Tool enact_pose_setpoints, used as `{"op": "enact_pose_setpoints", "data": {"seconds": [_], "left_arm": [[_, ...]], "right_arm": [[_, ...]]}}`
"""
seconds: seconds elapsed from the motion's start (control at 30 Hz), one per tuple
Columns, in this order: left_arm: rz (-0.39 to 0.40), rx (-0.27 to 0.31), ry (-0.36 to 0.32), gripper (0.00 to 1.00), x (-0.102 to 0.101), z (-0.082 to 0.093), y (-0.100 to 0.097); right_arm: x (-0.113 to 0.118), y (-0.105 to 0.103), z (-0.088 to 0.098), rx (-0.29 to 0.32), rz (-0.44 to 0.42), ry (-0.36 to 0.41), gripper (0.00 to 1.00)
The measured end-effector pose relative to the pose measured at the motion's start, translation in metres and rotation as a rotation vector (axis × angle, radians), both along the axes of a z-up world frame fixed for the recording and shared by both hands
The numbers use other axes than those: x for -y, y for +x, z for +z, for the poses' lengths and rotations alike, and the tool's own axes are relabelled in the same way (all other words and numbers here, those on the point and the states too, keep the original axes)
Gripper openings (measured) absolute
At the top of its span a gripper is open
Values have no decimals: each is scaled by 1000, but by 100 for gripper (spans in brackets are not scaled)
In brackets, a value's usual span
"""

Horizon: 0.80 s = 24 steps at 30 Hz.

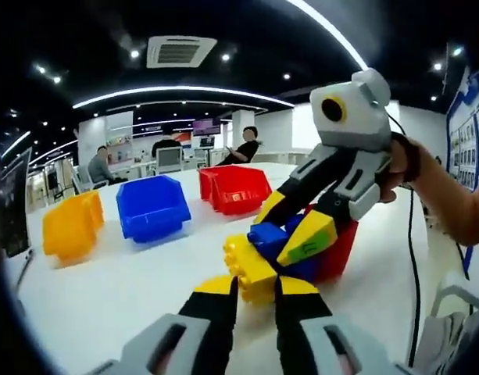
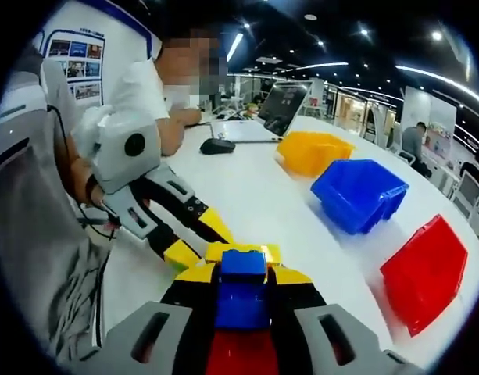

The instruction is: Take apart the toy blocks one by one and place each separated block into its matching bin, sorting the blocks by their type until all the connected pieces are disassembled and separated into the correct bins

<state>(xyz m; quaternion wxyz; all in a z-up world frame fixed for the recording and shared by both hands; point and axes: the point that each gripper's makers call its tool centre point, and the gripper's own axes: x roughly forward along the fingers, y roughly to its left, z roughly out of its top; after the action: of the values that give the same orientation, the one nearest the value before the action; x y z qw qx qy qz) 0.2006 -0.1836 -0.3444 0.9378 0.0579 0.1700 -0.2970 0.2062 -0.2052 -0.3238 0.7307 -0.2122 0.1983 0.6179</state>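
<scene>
With all three bins [image 1: 154, 205] empty, my left claw [image 1: 256, 291] grips the yellow block [image 1: 251, 269], my right claw [image 2: 243, 291] the blue block [image 2: 242, 287], still joined.

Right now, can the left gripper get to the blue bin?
Probably not yet. The left gripper is shut on the yellow block, which is joined to the block cluster. The table toward the blue bin looks free otherwise.
</scene>
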Motion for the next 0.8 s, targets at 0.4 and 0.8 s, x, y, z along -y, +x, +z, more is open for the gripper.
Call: {"op": "enact_pose_setpoints", "data": {"seconds": [0.4,0.8], "left_arm": [[-5,45,36,19,-12,3,3],[81,127,16,19,-67,37,17]], "right_arm": [[-1,-1,0,-4,6,2,26],[1,1,0,-2,-5,10,26]]}}
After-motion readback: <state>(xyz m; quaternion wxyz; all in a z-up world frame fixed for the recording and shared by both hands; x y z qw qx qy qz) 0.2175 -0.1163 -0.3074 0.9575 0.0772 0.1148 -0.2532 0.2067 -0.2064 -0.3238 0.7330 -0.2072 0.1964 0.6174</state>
